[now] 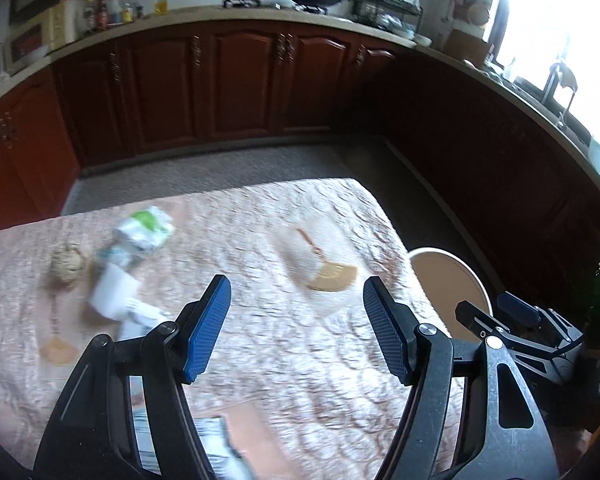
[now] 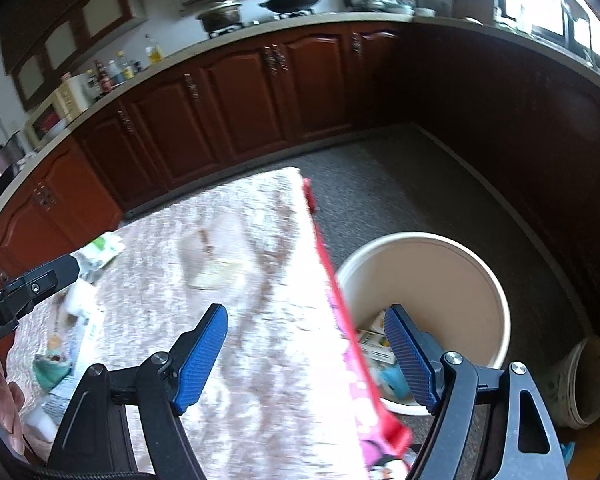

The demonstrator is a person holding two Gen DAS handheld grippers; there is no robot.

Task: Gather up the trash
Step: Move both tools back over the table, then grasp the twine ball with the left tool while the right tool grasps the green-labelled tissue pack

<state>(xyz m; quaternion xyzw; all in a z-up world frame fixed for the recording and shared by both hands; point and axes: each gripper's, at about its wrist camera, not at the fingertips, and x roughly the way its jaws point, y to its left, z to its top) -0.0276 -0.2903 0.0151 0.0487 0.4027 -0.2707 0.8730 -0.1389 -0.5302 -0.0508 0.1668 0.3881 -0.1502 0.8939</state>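
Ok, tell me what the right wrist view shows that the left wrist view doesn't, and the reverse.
Only the right wrist view looks into the bucket, where a few pieces of trash already lie, and it catches a second tub on the floor beside it. Only the left wrist view shows the round brown ball on the table and the white cup clearly. Both share the patterned tablecloth, the green-and-white wrapper, the cabinets and both grippers, left gripper and right gripper, open with nothing between their fingers.
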